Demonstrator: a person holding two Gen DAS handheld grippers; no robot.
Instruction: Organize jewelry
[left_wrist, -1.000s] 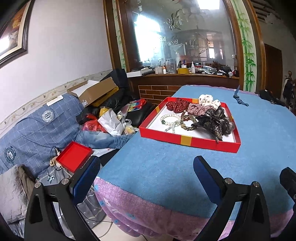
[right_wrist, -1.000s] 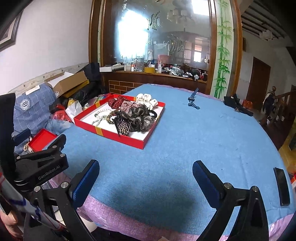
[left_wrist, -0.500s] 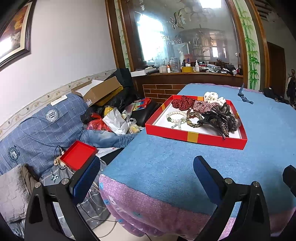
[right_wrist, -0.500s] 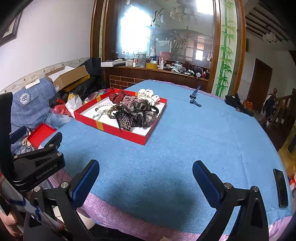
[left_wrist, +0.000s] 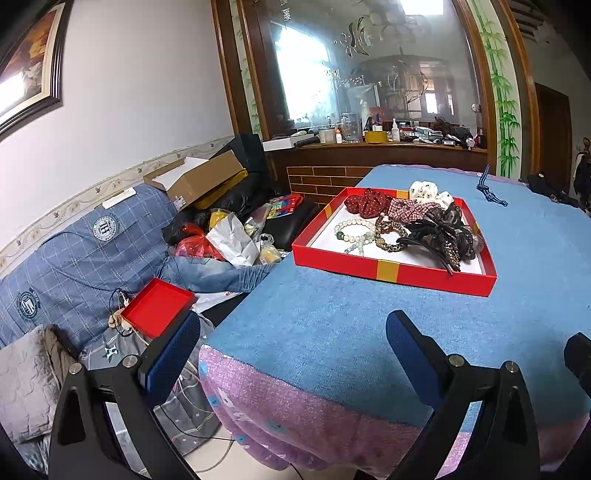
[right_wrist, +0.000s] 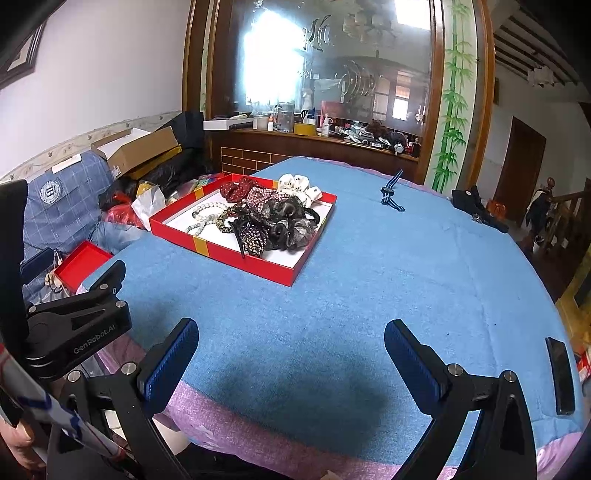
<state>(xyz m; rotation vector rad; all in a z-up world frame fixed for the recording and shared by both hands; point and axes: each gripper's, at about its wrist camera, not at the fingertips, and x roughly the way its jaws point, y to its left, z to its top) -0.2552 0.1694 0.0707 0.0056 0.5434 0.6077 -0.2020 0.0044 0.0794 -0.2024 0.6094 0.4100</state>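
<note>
A shallow red box (left_wrist: 391, 268) (right_wrist: 236, 254) sits on the blue tablecloth and holds bead bracelets (left_wrist: 352, 229) (right_wrist: 203, 218), a leopard bangle (left_wrist: 388, 236), scrunchies (left_wrist: 369, 203) (right_wrist: 295, 184) and a dark beaded hair clip (left_wrist: 439, 236) (right_wrist: 255, 232). A blue striped cord (left_wrist: 489, 192) (right_wrist: 389, 194) lies apart on the cloth, far behind the box. My left gripper (left_wrist: 291, 354) is open and empty at the table's near left edge. My right gripper (right_wrist: 291, 354) is open and empty over the near edge, well short of the box.
A black phone (right_wrist: 561, 373) lies at the table's right edge. A cluttered sofa (left_wrist: 74, 251) with a small red lid (left_wrist: 157, 312), bags and a cardboard box (left_wrist: 199, 177) stands left of the table. A wooden counter with bottles (right_wrist: 314, 129) runs behind it.
Both grippers have drawn back slightly from the table and the left view has swung left, so the box sits farther right. Jaws stay open.
</note>
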